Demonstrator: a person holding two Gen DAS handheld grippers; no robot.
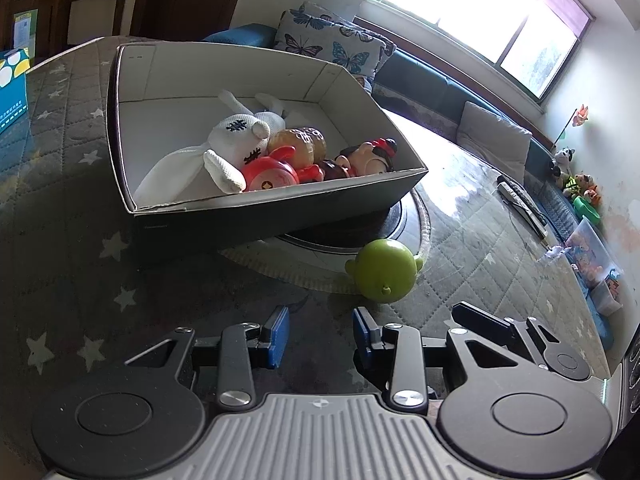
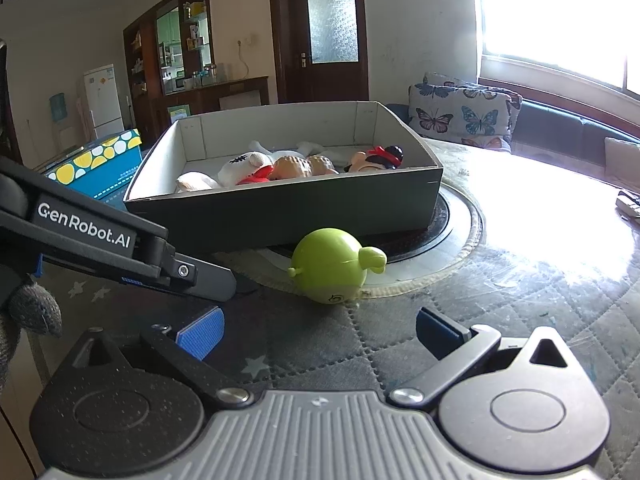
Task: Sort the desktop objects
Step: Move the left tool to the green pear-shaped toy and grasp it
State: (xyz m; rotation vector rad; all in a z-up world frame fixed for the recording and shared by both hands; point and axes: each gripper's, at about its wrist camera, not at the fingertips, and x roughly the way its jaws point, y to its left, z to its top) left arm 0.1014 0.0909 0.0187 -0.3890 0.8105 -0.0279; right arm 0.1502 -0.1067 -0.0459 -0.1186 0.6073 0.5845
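Note:
A green round toy (image 1: 384, 272) (image 2: 328, 264) lies on the quilted table cover, just in front of a dark cardboard box (image 1: 280, 208) (image 2: 280, 208). Inside the box are a white plush rabbit (image 1: 240, 136), a red toy (image 1: 272, 172), a brown toy (image 1: 296, 140) and a small figure (image 1: 372, 156). My left gripper (image 1: 320, 332) is open and empty, a little short of the green toy and to its left. My right gripper (image 2: 320, 334) is open wide and empty, with the green toy straight ahead of it. The left gripper's body (image 2: 120, 248) reaches in from the left beside the toy.
The box rests partly on a round turntable (image 2: 460, 232) in the table's middle. A blue box with yellow dots (image 2: 100, 160) stands behind on the left. A remote control (image 1: 520, 200) lies at the right, and small toys (image 1: 580, 188) sit past the table edge.

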